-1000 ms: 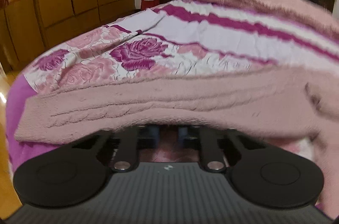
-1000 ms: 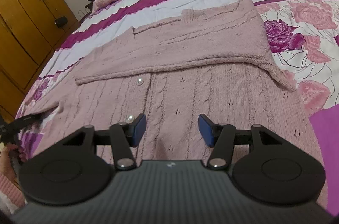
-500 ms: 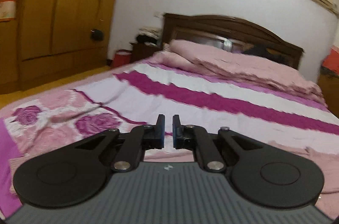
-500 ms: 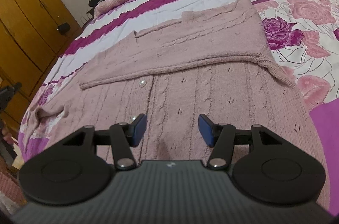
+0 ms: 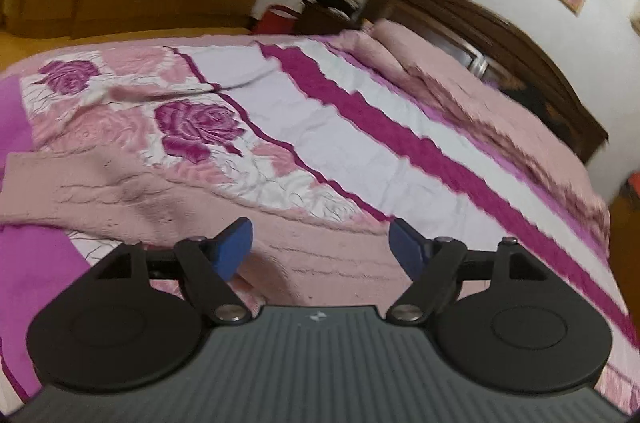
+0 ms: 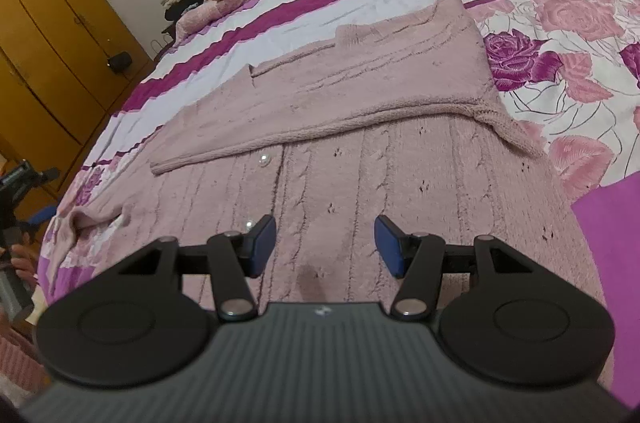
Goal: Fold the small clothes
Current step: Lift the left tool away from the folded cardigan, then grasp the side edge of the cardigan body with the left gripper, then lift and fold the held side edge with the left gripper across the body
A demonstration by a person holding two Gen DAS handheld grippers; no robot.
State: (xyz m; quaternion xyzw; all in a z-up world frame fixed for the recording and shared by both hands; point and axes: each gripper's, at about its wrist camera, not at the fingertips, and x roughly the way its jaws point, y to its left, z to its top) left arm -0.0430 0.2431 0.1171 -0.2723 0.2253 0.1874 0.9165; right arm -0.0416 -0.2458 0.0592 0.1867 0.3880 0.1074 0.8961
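Left gripper [image 5: 320,249] hovering over sweater edge, jaws opening, nothing pinched between pads. Pink knit sweater [image 6: 360,151] lying flat on floral bedspread [image 6: 560,35], one sleeve folded across body. Right gripper [image 6: 325,245] over hem, jaws half apart, grabbing nothing.

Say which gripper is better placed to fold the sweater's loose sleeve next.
Left, probably. The left gripper is opening with nothing between its fingers, above the sweater near the unfolded sleeve. The right gripper hangs open over the middle, farther from that sleeve.
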